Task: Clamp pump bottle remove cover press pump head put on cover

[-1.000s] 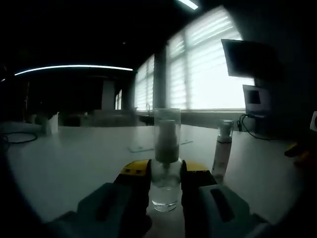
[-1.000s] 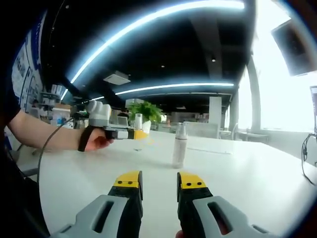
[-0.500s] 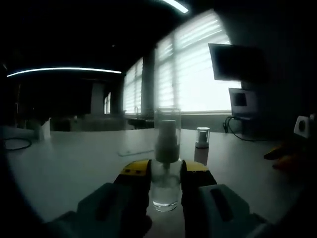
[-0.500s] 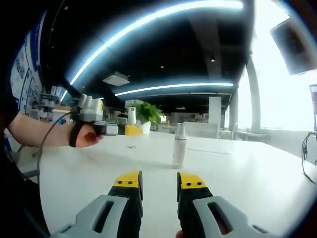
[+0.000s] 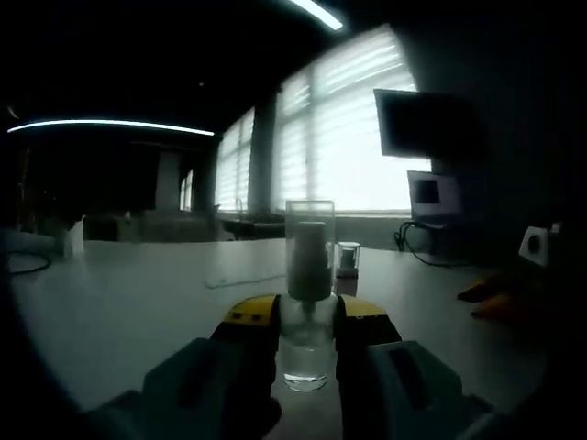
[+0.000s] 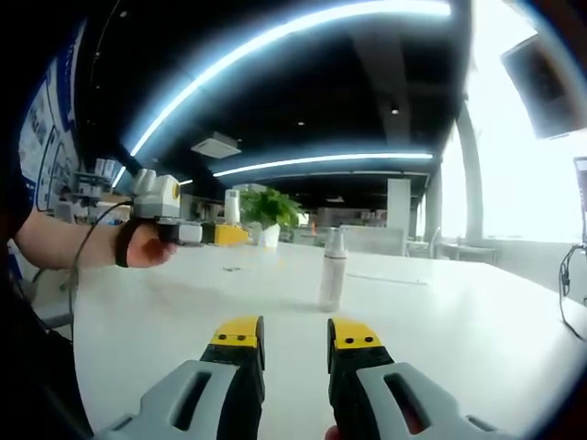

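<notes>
White table (image 6: 477, 339), dim office, bright windows behind. Your left gripper (image 5: 307, 323) jaws closed on clear bottle (image 5: 306, 344), held above table; cover (image 5: 309, 240) on over pump head, looks liquid-free, hard to tell. Your right gripper (image 6: 295, 337) low over table, jaws slightly apart, nothing held. Second bottle (image 6: 332, 271) stands mid-table beyond it, opaque, contents unknown. Step: clamp done, cover removal next. Bring right gripper to cover, pinch, pull straight up.
</notes>
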Demonstrator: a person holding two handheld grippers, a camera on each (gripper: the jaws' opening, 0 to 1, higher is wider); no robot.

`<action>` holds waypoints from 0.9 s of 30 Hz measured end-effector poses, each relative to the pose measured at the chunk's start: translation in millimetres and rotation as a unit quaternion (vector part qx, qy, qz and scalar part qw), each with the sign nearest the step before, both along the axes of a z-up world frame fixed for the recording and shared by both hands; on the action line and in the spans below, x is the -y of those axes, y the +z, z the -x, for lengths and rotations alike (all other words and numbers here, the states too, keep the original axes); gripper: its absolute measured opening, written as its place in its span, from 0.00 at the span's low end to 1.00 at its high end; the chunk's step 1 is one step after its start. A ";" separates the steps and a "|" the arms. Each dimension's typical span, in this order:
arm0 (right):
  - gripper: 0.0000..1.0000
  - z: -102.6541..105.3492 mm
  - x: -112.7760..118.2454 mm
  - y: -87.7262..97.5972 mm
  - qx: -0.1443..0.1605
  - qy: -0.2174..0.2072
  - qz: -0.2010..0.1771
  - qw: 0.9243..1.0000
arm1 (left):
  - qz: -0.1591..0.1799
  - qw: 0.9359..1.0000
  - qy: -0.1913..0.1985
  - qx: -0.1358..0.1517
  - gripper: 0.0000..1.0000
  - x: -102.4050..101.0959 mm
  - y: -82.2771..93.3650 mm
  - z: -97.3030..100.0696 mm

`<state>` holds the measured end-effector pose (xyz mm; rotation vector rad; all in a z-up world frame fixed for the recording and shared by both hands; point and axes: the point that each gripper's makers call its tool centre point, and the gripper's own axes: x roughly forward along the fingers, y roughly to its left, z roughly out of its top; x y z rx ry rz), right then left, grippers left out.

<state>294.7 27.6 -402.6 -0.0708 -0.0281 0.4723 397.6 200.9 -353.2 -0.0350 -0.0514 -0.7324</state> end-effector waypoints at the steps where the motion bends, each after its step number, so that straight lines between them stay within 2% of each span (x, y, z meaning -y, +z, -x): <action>1: 0.22 0.2 0.1 0.7 0.000 0.000 -0.003 1.000 | -0.001 1.000 -0.001 -0.001 0.15 -0.7 0.5 0.8; 7: 0.22 -1.6 -0.2 -1.6 -0.001 0.000 0.001 1.000 | -0.007 1.000 -0.027 -0.003 0.15 2.6 5.1 15.5; 11: 0.22 -1.5 -0.5 -2.1 -0.003 0.000 0.003 1.000 | -0.018 0.999 -0.049 0.007 0.15 13.7 6.4 27.9; 16: 0.22 -1.6 -0.6 -2.9 -0.003 -0.003 0.007 1.000 | -0.007 0.998 -0.062 -0.003 0.15 16.4 7.2 34.5; 19: 0.22 -2.2 -1.1 -4.3 -0.006 -0.002 0.009 1.000 | -0.029 0.998 -0.055 0.009 0.15 17.7 4.4 40.5; 20: 0.22 -2.9 -1.2 -5.1 -0.006 -0.002 0.011 1.000 | -0.026 0.998 -0.056 0.007 0.15 17.6 4.3 42.5; 22: 0.22 -2.6 -1.8 -5.2 -0.007 -0.002 0.013 1.000 | 0.002 0.998 -0.059 -0.021 0.15 16.3 3.8 43.7; 27: 0.22 -3.1 -2.1 -7.1 -0.012 -0.003 0.020 1.000 | -0.003 0.998 -0.064 0.001 0.15 15.6 8.2 47.4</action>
